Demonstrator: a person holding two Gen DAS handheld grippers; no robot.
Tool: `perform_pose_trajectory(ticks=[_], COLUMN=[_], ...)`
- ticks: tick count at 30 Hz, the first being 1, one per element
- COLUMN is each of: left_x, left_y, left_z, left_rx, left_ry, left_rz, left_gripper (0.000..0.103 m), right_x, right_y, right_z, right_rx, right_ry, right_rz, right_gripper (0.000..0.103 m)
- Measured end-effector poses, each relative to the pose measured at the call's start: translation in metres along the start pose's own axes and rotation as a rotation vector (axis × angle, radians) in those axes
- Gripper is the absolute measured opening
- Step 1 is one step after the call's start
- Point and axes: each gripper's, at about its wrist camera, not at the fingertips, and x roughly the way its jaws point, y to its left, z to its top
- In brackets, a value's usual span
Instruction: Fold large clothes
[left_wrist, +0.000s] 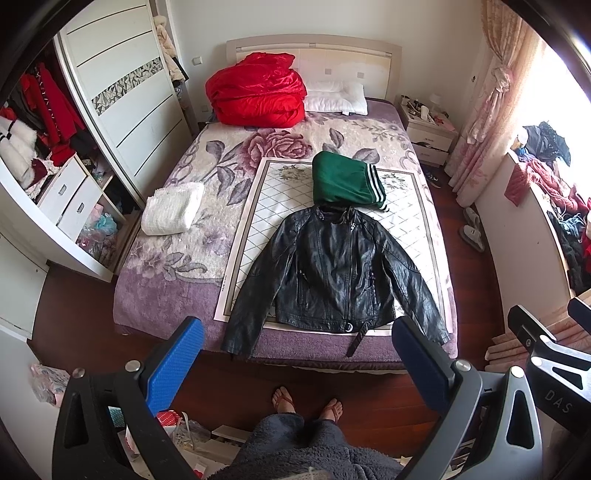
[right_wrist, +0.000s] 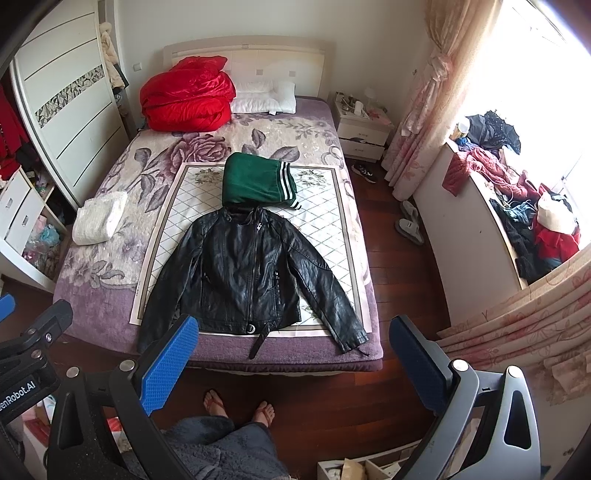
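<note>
Black leather jacket (left_wrist: 334, 269), unfolded, sleeves spread, on quilted mat (left_wrist: 258, 221); folded green garment (left_wrist: 343, 181) touching its collar. Left gripper (left_wrist: 295, 363) and right gripper (right_wrist: 293, 358): jaws released, grasping nothing, short of the bed (left_wrist: 155, 280).

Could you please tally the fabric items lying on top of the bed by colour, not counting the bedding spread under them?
Black: 1, the leather jacket
Green: 1, the folded garment
Red: 1, the folded quilt
White: 2, the folded blanket and the pillow
Total: 5
</note>
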Motion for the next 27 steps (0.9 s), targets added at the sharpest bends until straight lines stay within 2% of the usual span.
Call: perform_pose_trajectory(ticks=[19,24,27], left_x=[0.005,0.036,0.07], left_y=[-0.004,0.004,0.006], left_z=[0.002,0.035,0.053], left_rx=[-0.002,-0.005,0.01], left_ry=[-0.005,-0.073,-0.159], left_rz=[-0.009,0.024,0.046], left_gripper=[0.103,0.103,0.103], right_x=[0.001,0.026,0.075], right_y=[0.0,-0.015,-0.032], right_z=[0.003,0.019,0.026], right_rx=[0.011,0.112,0.223], right_ry=[0.002,-0.007,0.018], right_rz=[0.003,0.024,0.014], right_gripper=[0.103,0.103,0.103])
